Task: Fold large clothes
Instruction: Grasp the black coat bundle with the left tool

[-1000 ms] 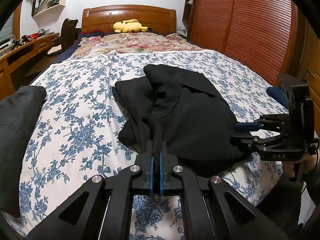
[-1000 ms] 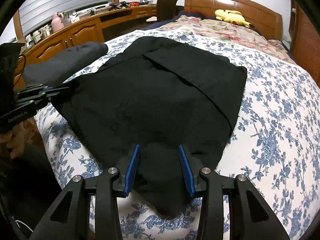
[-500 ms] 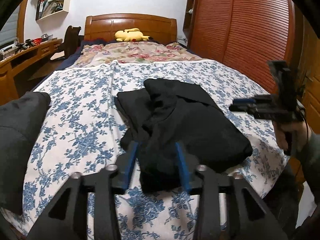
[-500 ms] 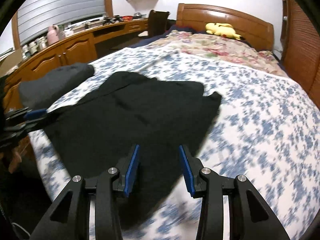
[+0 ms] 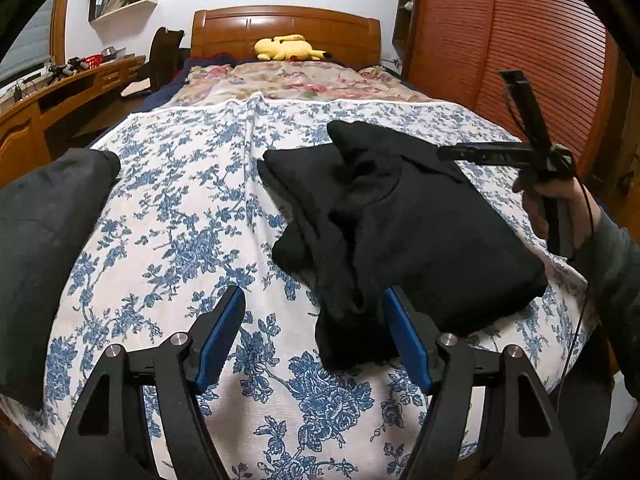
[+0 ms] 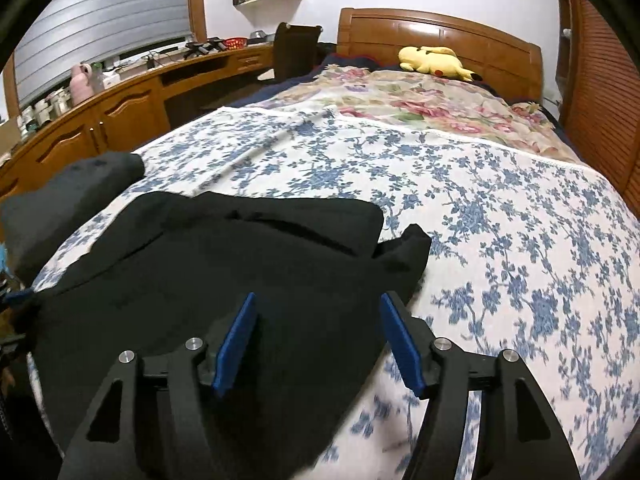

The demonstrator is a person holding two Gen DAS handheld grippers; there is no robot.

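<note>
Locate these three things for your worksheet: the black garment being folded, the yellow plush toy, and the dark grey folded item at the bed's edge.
black garment [image 5: 432, 236]: left wrist view, flat top panel.
yellow plush toy [image 6: 434, 62]: right wrist view, its body.
dark grey folded item [image 5: 44, 248]: left wrist view, upper surface.

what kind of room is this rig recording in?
A home bedroom, most likely: a bed with a wooden headboard, a yellow plush toy at its head, and a built-in wooden desk along the wall.
</note>
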